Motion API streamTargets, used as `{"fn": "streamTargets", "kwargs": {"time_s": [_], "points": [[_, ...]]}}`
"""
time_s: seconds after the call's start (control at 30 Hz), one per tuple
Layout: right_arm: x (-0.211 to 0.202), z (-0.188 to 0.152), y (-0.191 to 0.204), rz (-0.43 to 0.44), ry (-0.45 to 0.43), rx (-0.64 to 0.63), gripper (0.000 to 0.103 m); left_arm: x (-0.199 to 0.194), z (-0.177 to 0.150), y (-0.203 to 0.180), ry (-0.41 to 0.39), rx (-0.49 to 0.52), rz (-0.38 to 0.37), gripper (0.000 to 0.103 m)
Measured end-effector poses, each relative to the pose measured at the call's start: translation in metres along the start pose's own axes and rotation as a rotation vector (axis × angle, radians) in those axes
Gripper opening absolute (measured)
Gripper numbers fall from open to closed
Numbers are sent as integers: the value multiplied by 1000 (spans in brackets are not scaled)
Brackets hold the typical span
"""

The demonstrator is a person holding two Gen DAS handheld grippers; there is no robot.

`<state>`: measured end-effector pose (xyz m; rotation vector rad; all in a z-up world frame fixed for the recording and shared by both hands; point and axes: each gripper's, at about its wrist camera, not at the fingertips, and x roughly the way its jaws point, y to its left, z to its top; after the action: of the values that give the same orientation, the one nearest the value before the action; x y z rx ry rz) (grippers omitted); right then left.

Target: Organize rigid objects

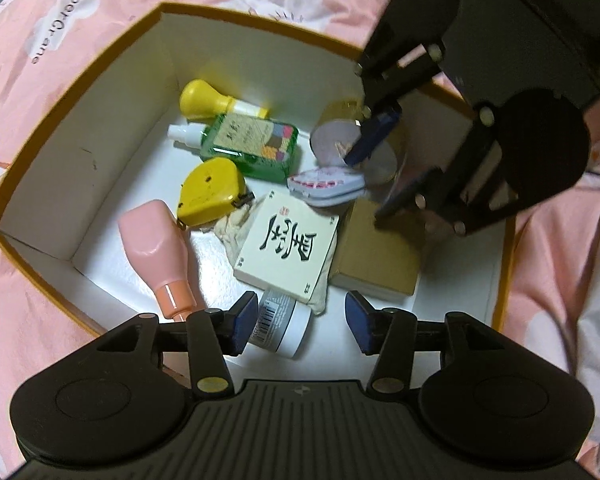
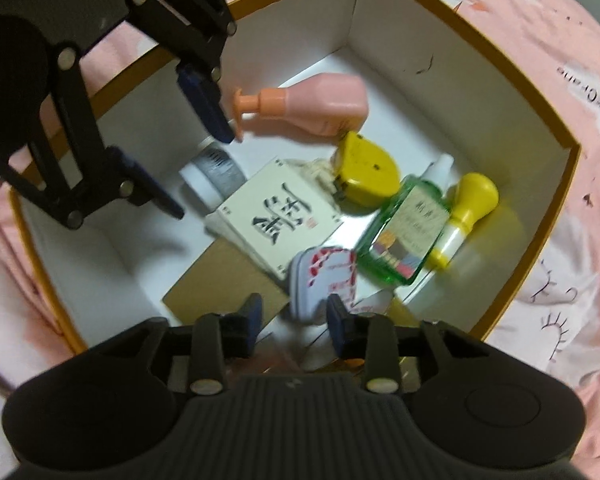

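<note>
An orange-rimmed box (image 1: 112, 50) with white walls holds several items. My left gripper (image 1: 302, 328) hangs open over its near end. A grey-and-white jar (image 1: 282, 328) lies between the fingers against the left pad, clear of the right one. My right gripper (image 2: 296, 320) is open above a small lilac tin (image 2: 324, 280) that lies just ahead of its fingertips, untouched. In the left wrist view the right gripper (image 1: 386, 166) hovers over a gold round tin (image 1: 336, 142). A white calligraphy box (image 1: 288, 248) lies in the middle on a brown carton (image 1: 380, 264).
Also in the box are a pink pump bottle (image 1: 156, 240), a yellow tape measure (image 1: 210, 192), a green bottle (image 1: 252, 148) and a yellow-capped bottle (image 1: 208, 100). Pink printed bedding (image 1: 60, 20) surrounds the box. The left gripper (image 2: 202, 174) crosses the right wrist view's upper left.
</note>
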<state>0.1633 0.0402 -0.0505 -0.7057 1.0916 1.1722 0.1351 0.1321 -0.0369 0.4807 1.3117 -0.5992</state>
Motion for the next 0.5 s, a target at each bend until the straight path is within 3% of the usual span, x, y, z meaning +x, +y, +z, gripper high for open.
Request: {"fn": "streamTargets", "kwargs": {"time_s": [0.23,0.33,0.5], "points": [[-18,-4,-3,-5,-28,61,48,-21,-3,7,-89,-75,-4,60],[-31,-6,-8,-26,-58,116,62,-31,-2,5,-117,-100,3,60],[-61,-11,-10,-80,-134,181,70,-53,1,-7,-189,-105,43,60]]}}
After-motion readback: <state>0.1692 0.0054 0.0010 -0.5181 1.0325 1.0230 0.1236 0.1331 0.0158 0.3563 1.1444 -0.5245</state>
